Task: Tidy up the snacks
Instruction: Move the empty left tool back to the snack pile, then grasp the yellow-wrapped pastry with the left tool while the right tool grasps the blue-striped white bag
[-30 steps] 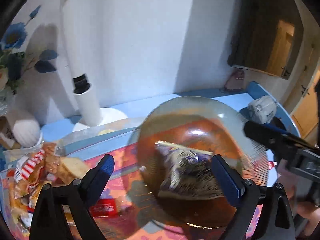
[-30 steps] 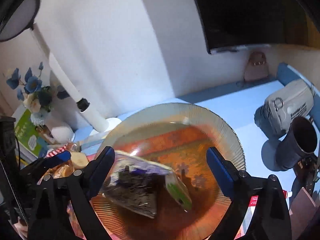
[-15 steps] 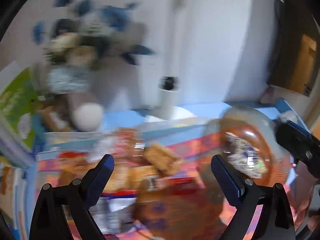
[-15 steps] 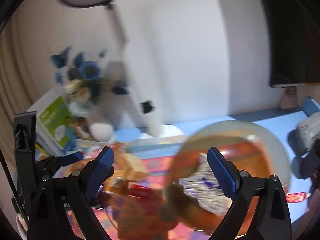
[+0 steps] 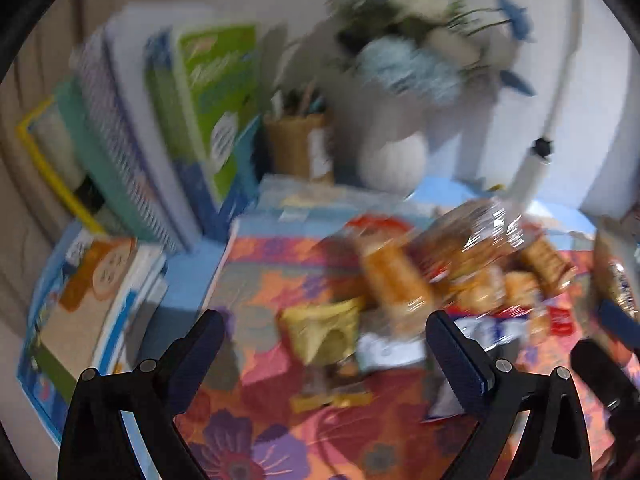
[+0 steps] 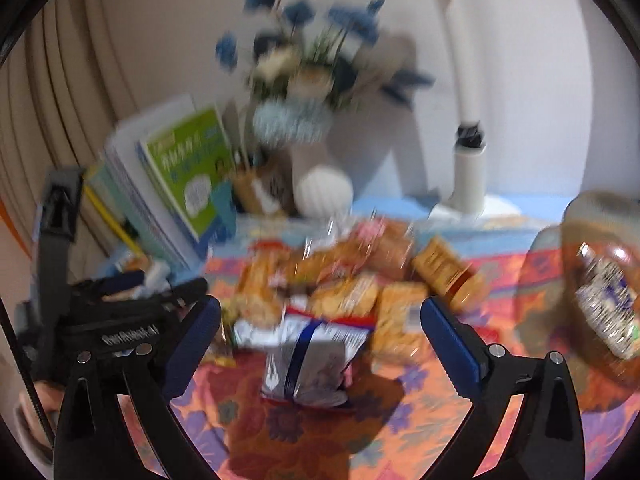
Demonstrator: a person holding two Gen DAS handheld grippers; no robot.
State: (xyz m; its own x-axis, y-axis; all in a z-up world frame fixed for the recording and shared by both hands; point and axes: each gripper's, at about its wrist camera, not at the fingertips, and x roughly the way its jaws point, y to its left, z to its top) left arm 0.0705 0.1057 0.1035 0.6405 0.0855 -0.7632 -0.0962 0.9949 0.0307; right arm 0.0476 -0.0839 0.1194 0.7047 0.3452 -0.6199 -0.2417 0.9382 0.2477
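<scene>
Flowered tablecloth (image 6: 304, 432) is bearing a loose snack pile (image 6: 340, 280) awaiting sorting, one packet (image 6: 608, 312) already lying in the glass bowl (image 6: 576, 216), while right gripper (image 6: 320, 332), opening, and left gripper (image 5: 324, 356), wide, are hovering empty.

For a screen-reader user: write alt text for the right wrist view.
Open right gripper, jaws opening with nothing gripped, points at a snack pile on a floral cloth, a white-and-blue packet nearest. A glass bowl holding one packet sits right; books and a flower vase stand behind.
</scene>
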